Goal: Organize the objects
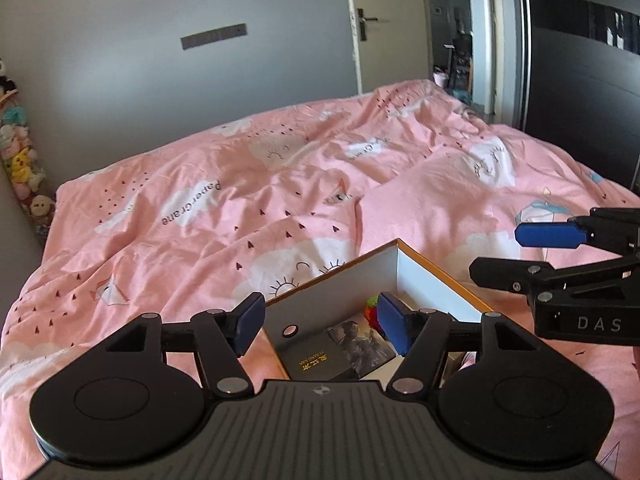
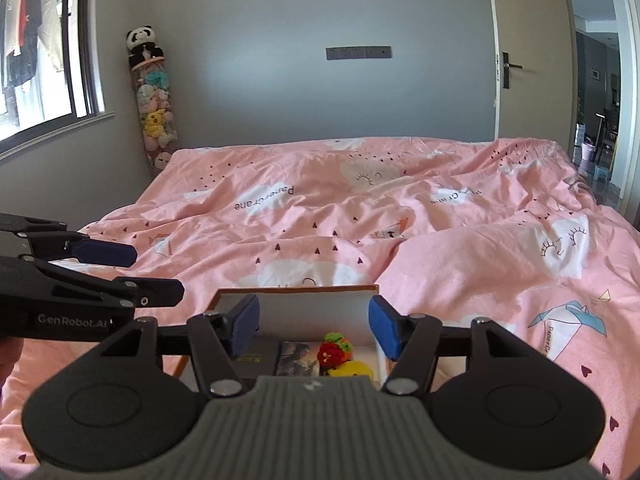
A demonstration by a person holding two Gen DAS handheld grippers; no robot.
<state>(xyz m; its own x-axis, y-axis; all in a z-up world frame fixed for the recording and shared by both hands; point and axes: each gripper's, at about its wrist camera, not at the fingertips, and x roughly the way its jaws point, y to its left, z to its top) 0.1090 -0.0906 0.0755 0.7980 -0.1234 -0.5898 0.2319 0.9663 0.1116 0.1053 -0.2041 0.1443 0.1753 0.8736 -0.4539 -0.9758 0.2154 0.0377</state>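
Hovering over the packed box, both tongs empty

Left tongs [image 1: 320, 326]: blue pads spread, nothing between them. Right tongs [image 2: 314, 328]: same, spread and empty. No earlier frame to compare against.

**Progress (judgement)**
- Box [image 1: 436, 276] sits on the bed [image 1: 240, 200] right below and just ahead of both tongs.
- Inside, under the left tongs: dark booklet [image 1: 316, 360] with gold print, and a picture card [image 1: 360, 344] touching it.
- Under the right tongs' right pad: red-green knitted toy [image 2: 334, 350] and a yellow one [image 2: 354, 368] just beside it, at the box's right wall.
- No loose items visible on the bedcover around either tongs. Looks like packing is done or nearly so. Possibly only a lid or moving the box remains; no lid in view.

**Edges and room**
- Box far wall stands upright just beyond the pad tips; orange rim is the edge to clear if either goes back in.
- Tongs are close to each other: right tongs enter left view at its right edge [image 1: 560, 256], left tongs at the right view's left edge [image 2: 100, 272]. Collision risk if either swings inward.
- Ahead of the tongs: open rumpled bedcover, plenty of room. A raised fold lies ahead-right of the box.
- Wall, door and plush rack are well apart, no concern.
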